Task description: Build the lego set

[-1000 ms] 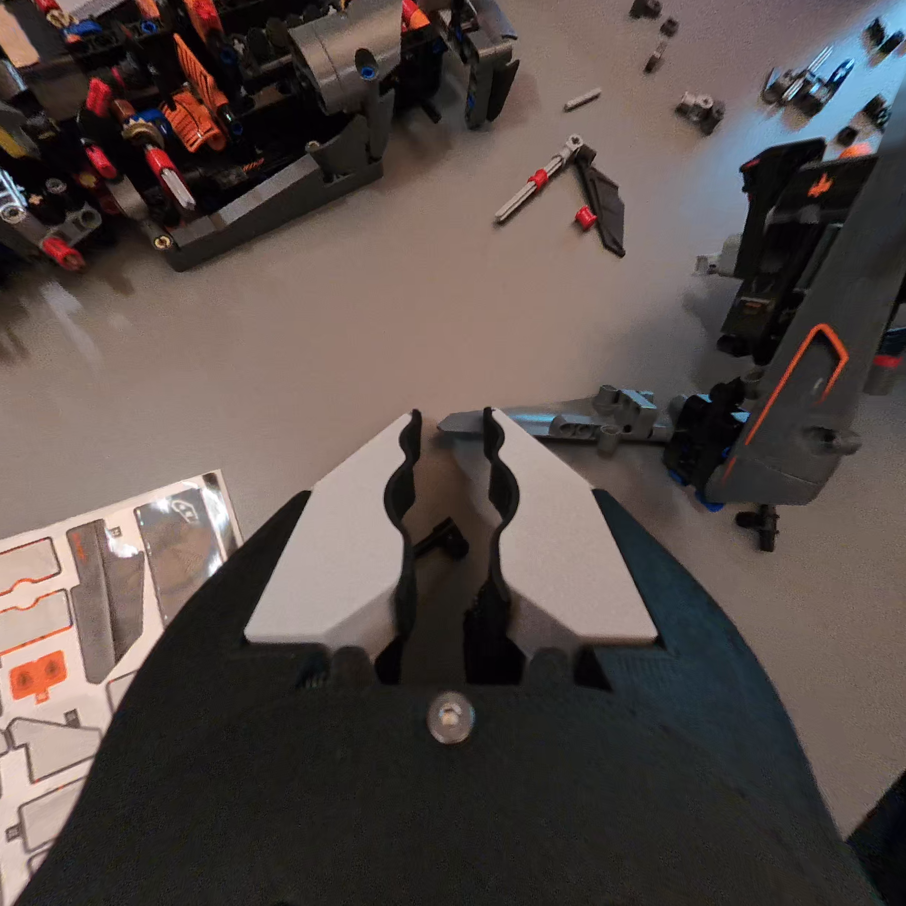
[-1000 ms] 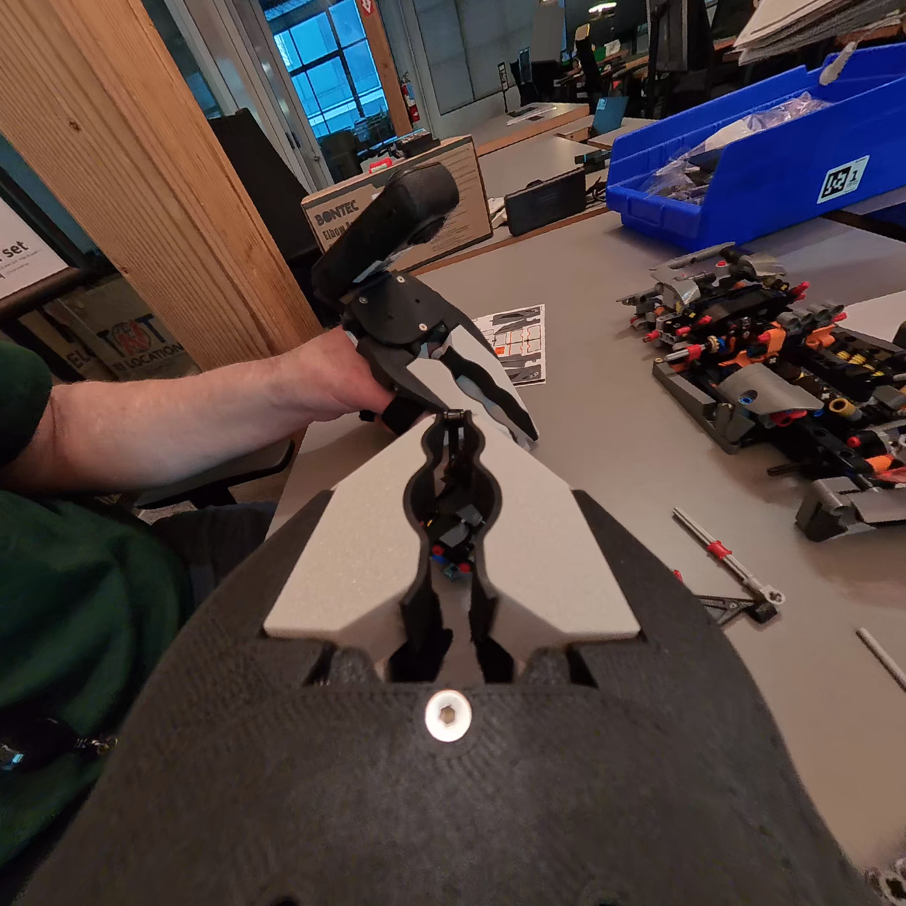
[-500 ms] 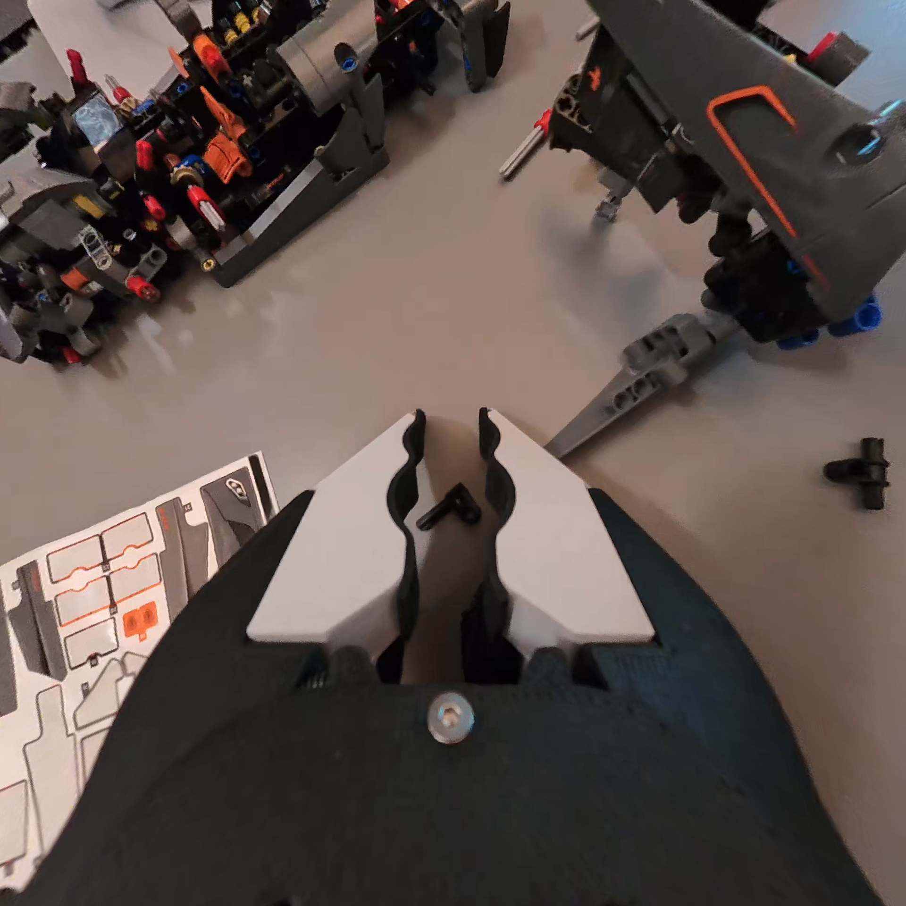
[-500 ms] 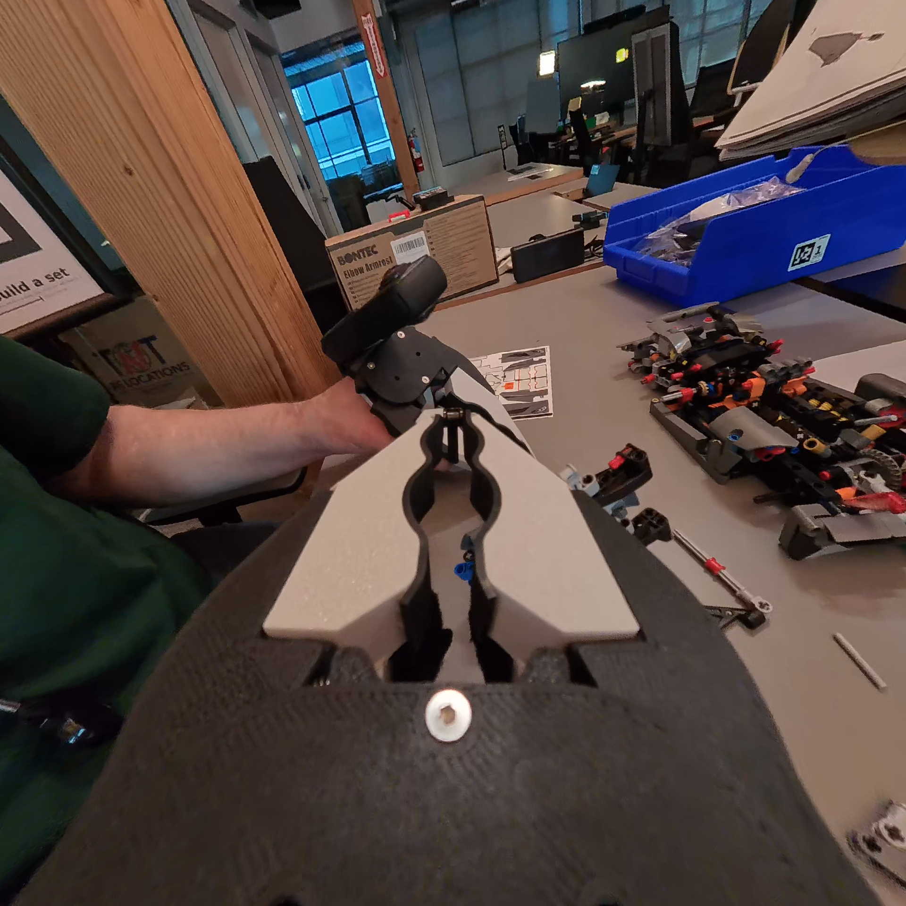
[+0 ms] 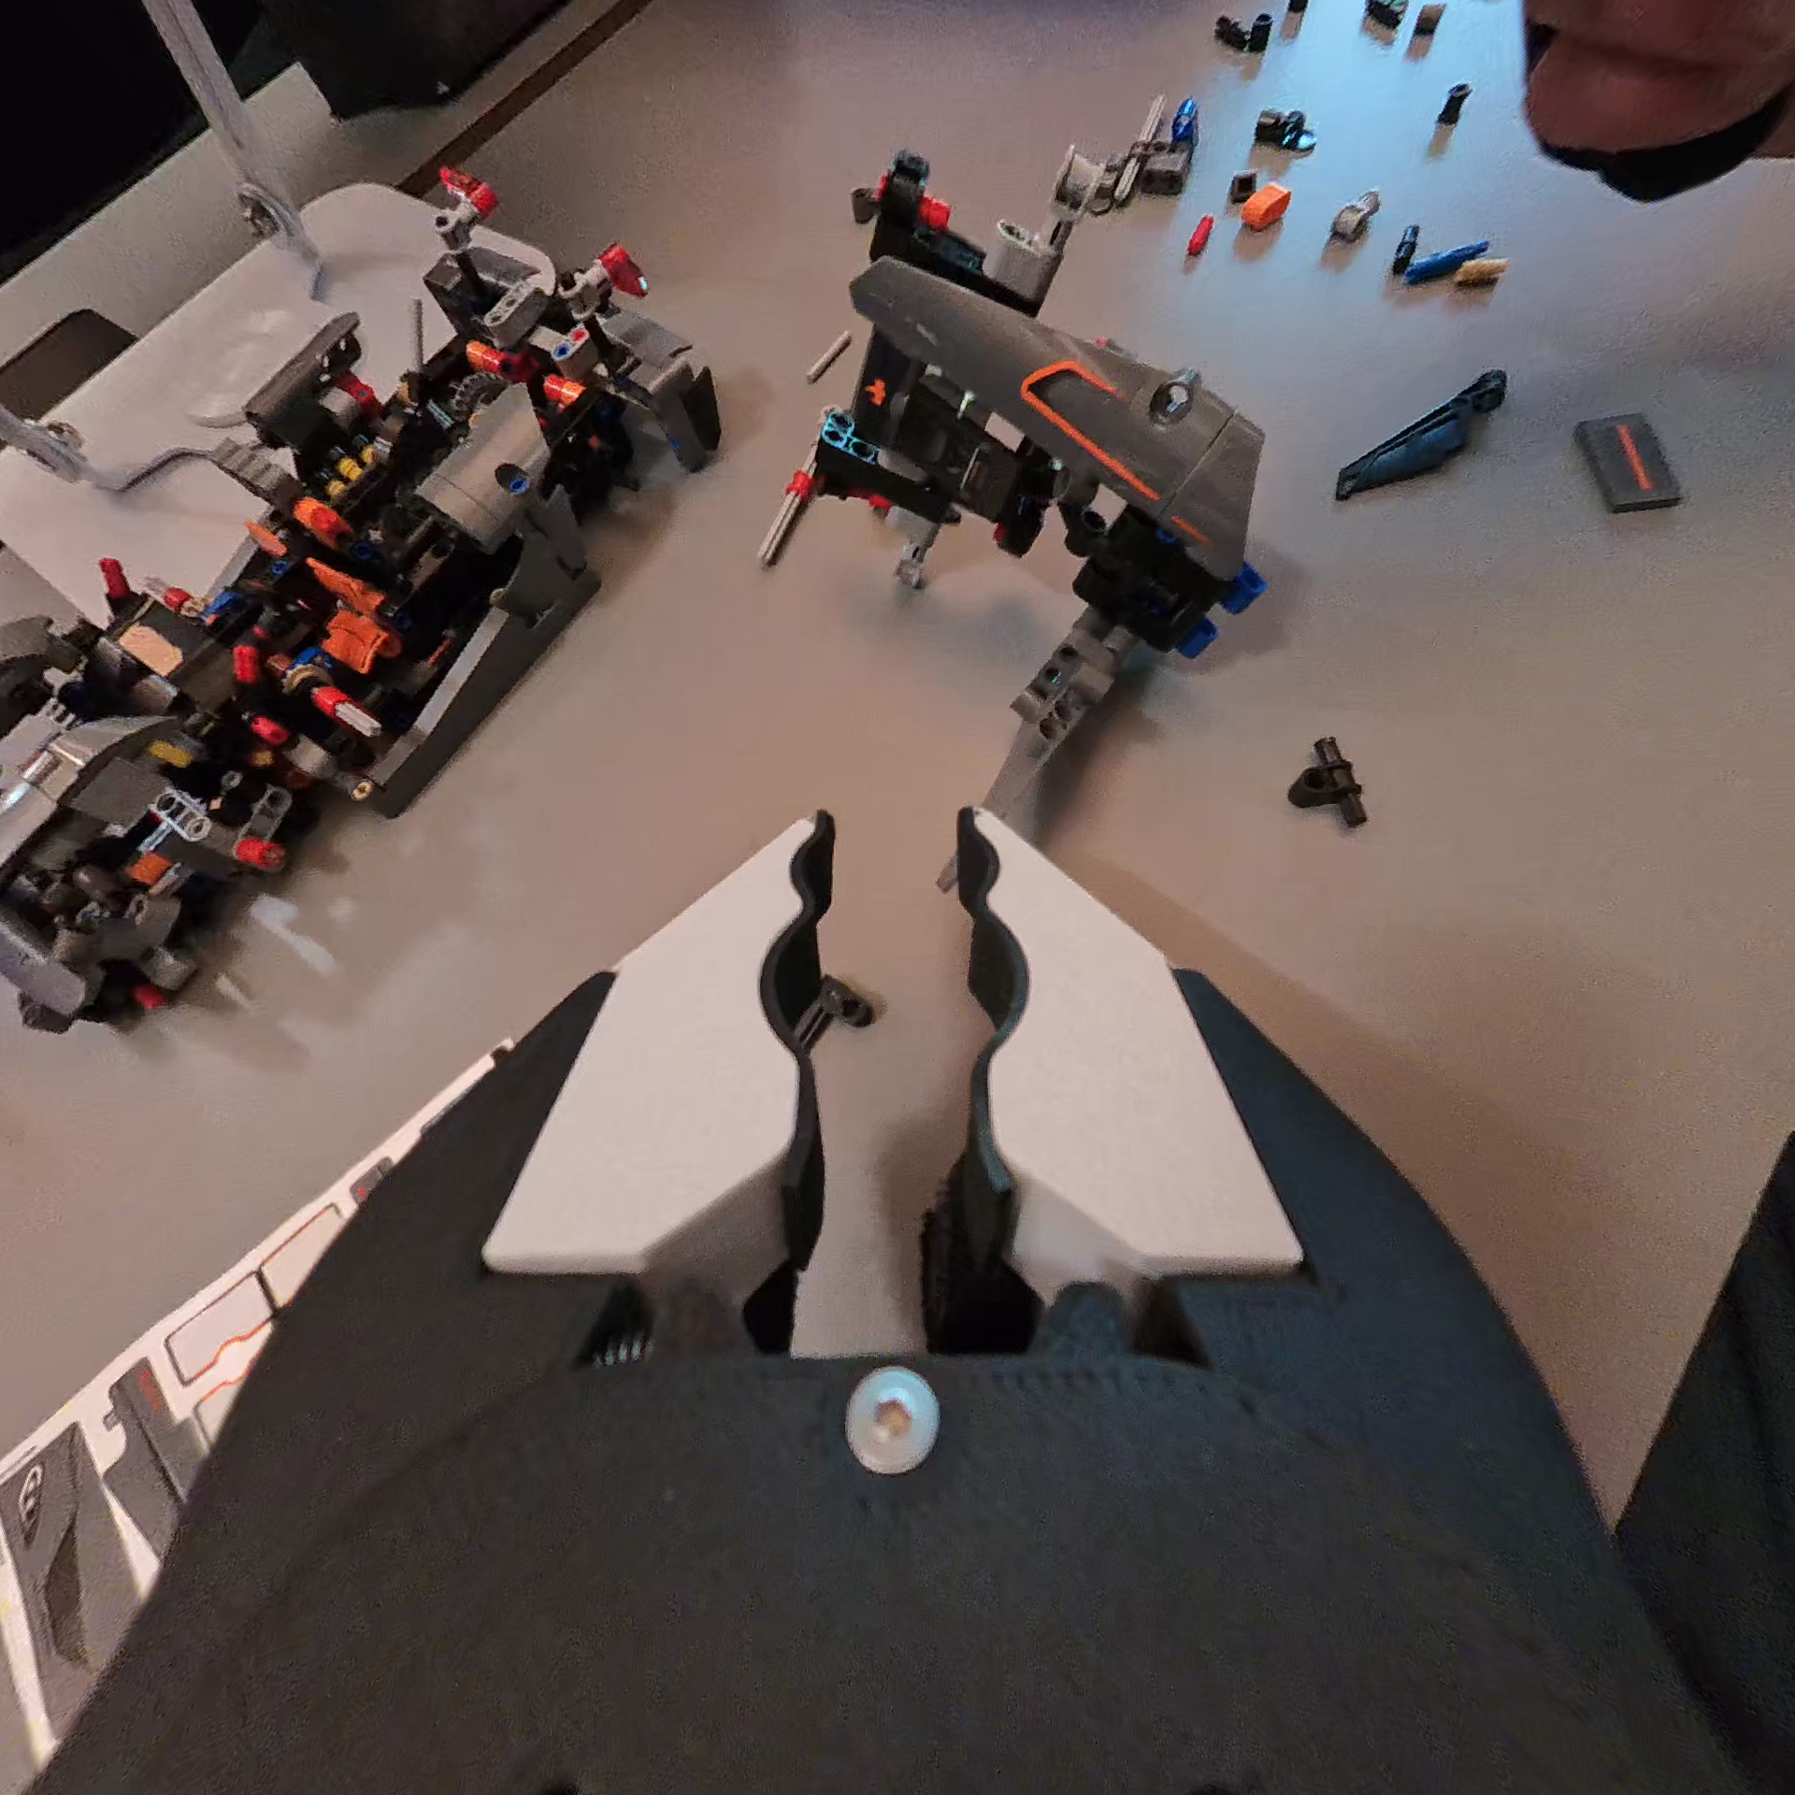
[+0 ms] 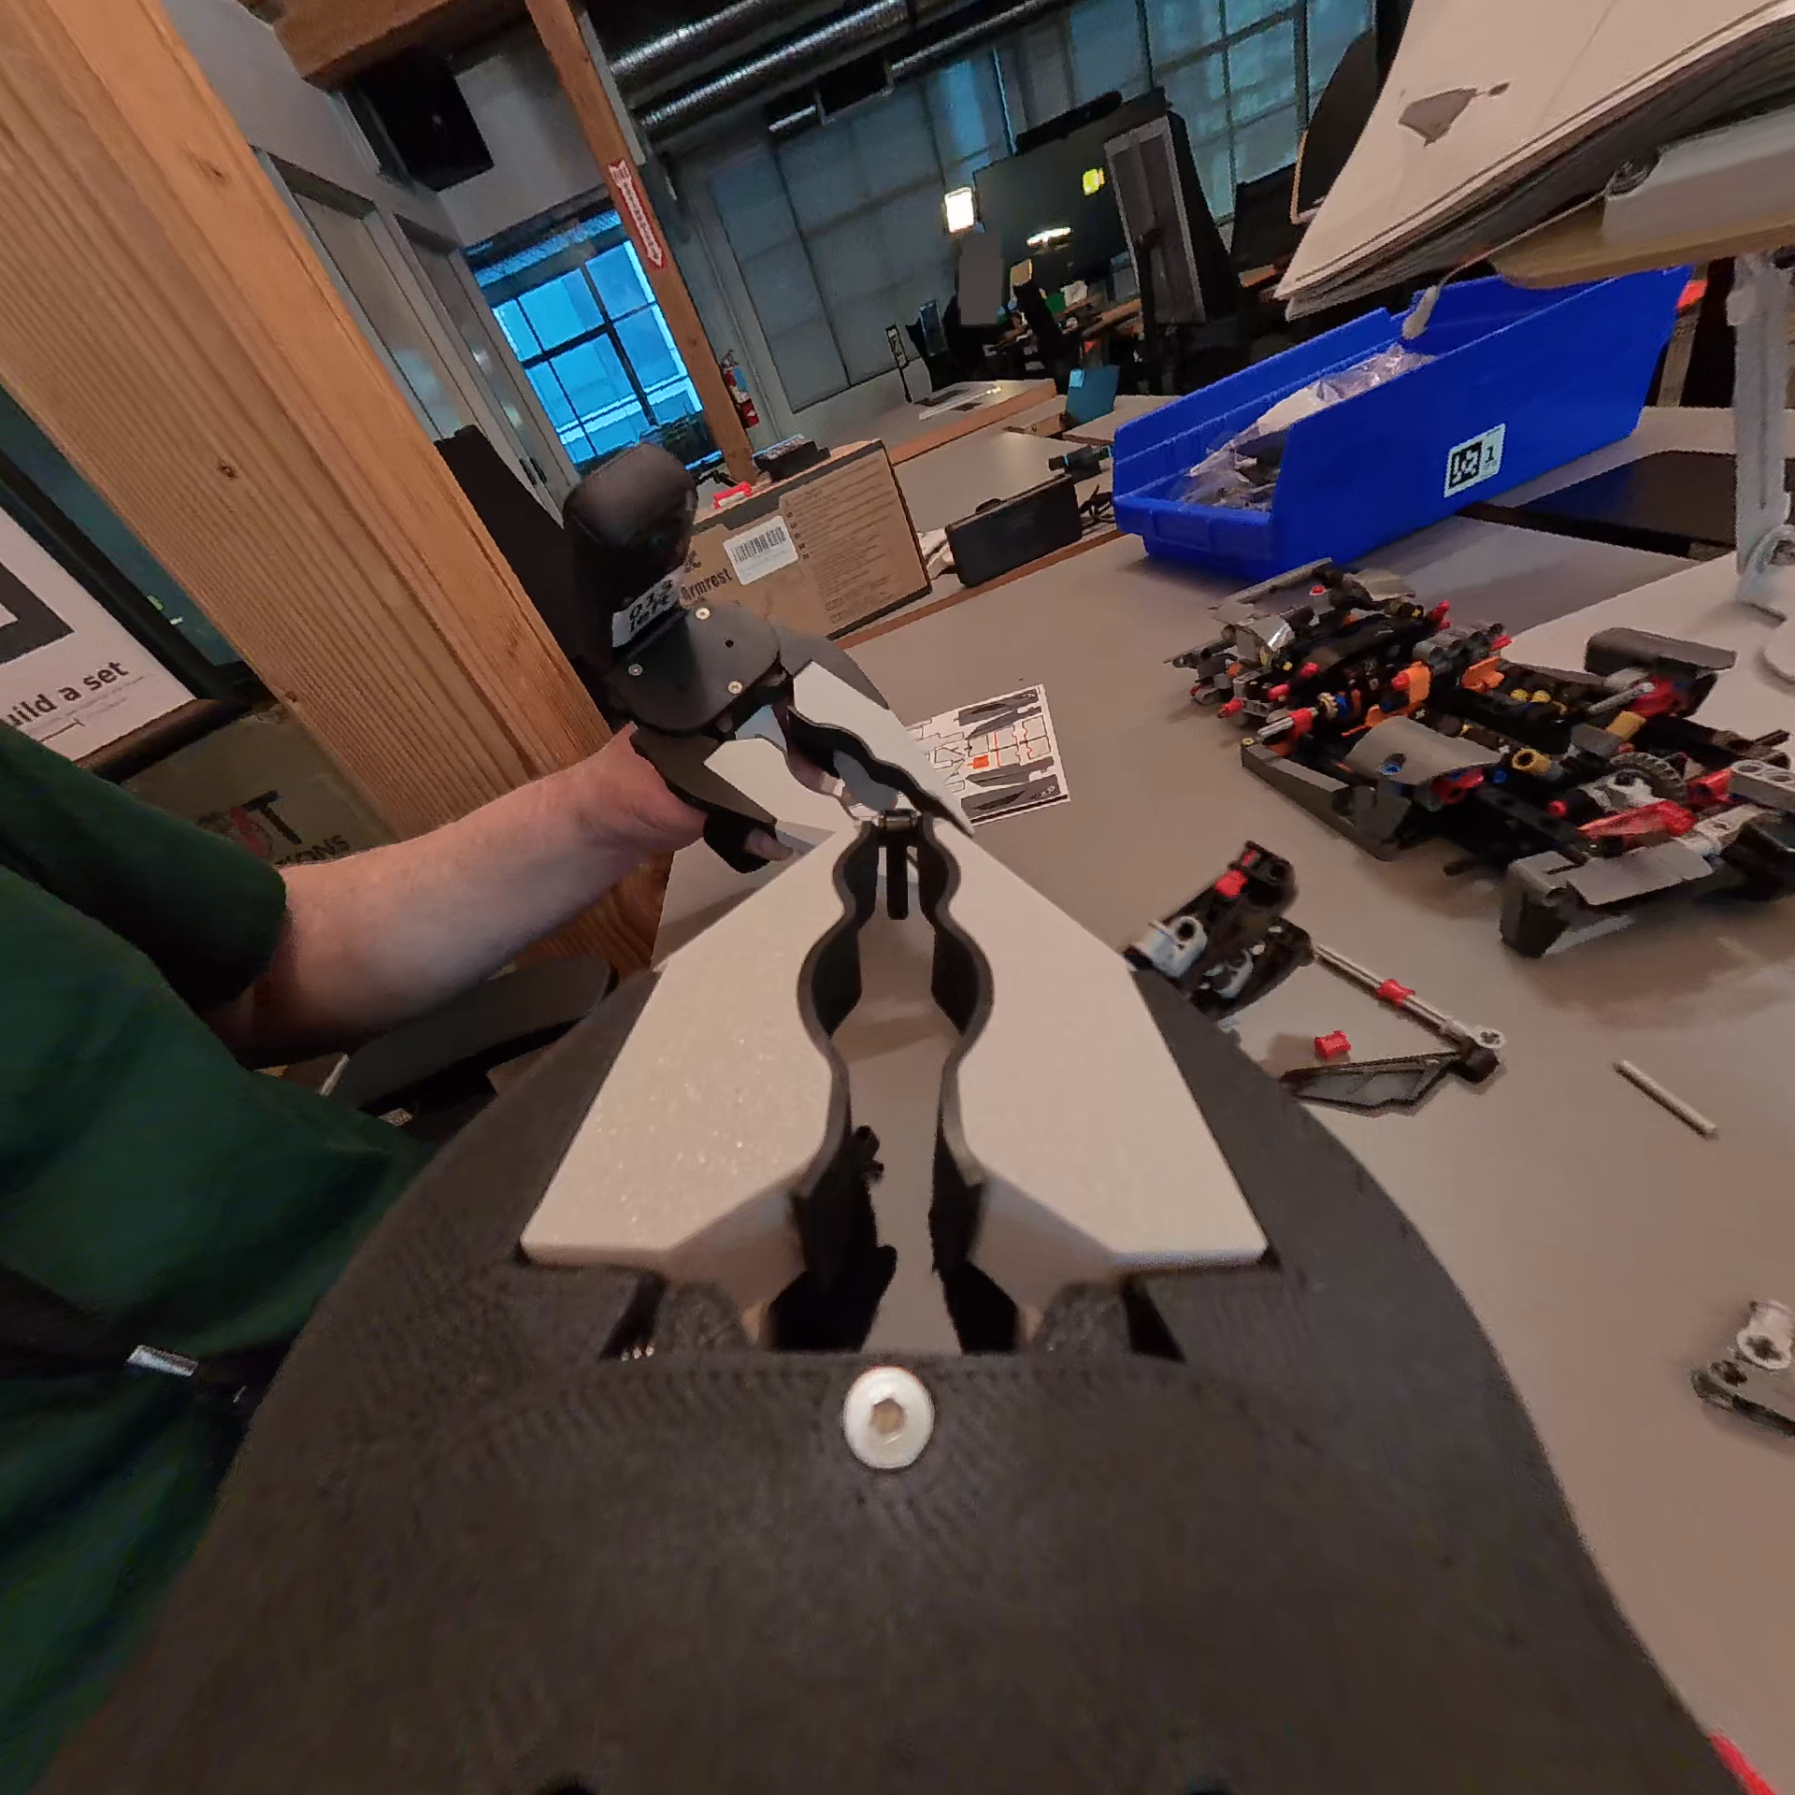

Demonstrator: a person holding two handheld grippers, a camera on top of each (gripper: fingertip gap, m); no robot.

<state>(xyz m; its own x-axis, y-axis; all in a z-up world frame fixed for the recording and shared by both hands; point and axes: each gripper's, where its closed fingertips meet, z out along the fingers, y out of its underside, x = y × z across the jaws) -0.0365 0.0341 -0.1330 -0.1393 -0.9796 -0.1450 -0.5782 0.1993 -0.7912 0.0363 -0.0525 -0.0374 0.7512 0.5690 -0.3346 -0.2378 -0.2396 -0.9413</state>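
Note:
My left gripper (image 5: 894, 835) is open above the grey table (image 5: 1457, 1020); it also shows in the right wrist view (image 6: 903, 777), held in a person's hand. A small black connector (image 5: 840, 1010) shows between its fingers, against the left pad; I cannot tell if it lies on the table. A dark grey panel sub-assembly with orange trim (image 5: 1049, 457) stands on the table ahead, its light grey beam (image 5: 1059, 699) reaching toward my right fingertip. My right gripper (image 6: 898, 826) is shut on a small black pin (image 6: 896, 874) at its tips.
The large chassis build (image 5: 340, 602) lies at the left, also in the right wrist view (image 6: 1515, 748). A sticker sheet (image 5: 194, 1360) is at the lower left. A loose black connector (image 5: 1326, 782), several small parts (image 5: 1263, 204), a blue bin (image 6: 1408, 466) and a wooden post (image 6: 243, 437) stand around. The gap from one gripper's tips to the other's is roughly 15 cm. The large chassis build (image 5: 340, 602) is about 20 cm from my left fingertips and 30 cm from my right.
The panel sub-assembly, close at my left gripper's right one second ago, now stands farther ahead over the red-stopped axle. Both views have swung; the right gripper still holds its pin.

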